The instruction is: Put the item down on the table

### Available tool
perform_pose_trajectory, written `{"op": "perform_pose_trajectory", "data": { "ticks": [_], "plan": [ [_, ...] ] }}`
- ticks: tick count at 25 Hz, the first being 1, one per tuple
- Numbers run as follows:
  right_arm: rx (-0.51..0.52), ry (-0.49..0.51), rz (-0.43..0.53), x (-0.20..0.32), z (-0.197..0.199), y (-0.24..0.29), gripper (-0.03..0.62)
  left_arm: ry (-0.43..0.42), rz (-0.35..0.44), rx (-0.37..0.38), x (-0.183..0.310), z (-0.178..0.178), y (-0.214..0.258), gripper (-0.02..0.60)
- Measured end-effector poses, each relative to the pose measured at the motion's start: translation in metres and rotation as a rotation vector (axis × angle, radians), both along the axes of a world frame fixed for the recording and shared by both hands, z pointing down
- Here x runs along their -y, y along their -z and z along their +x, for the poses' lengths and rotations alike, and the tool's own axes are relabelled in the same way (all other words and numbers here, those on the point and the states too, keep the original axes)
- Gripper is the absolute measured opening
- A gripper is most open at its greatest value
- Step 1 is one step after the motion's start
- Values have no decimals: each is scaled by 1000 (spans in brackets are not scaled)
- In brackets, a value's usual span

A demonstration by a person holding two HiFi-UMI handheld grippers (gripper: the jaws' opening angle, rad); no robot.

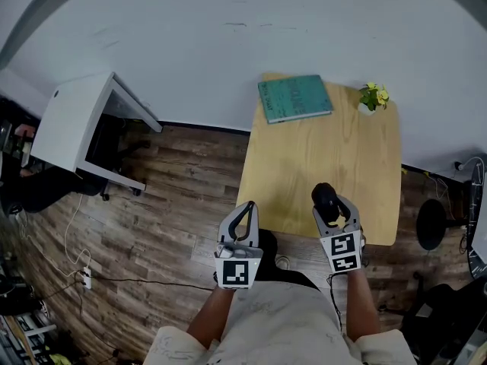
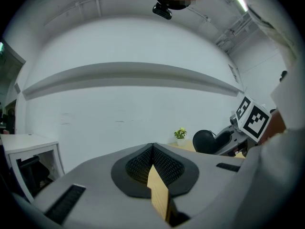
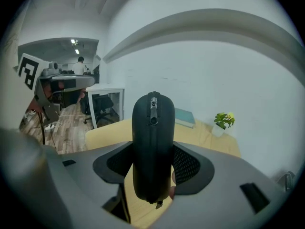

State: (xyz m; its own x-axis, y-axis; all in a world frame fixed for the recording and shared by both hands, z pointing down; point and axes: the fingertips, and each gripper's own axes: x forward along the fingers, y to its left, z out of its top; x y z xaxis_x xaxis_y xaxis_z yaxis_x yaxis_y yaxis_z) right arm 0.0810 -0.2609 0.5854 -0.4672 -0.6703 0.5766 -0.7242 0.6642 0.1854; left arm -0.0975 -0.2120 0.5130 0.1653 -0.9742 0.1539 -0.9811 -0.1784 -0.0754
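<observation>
What the views keep back
The black zip case (image 3: 152, 142) has its flanks covered by the jaws of the right gripper (image 1: 333, 207), and the head view shows only its top. Print on the teal book (image 1: 294, 98) is too small to read. A dark round thing (image 1: 432, 223), perhaps a stool base, sits half behind the table (image 1: 304, 166). The clutter (image 1: 19, 333) at the left edge is cut off.

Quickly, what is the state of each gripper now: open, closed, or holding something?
Left gripper: closed, holding nothing.
Right gripper: closed on the black oval zippered case.
</observation>
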Motion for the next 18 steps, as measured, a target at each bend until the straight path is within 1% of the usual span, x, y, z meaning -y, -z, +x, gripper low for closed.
{"op": "perform_pose_trajectory", "data": {
  "ticks": [7, 12, 18],
  "plan": [
    [-187, 83, -95, 7, -11, -43, 258, 11, -59, -2, 0, -6, -21, 8],
    [-301, 139, -123, 13, -19, -69, 256, 18, -62, -21, 5, -10, -26, 8],
    [-371, 188, -135, 18, -34, -83, 253, 20, -74, -17, 10, -18, -29, 8]
  ]
}}
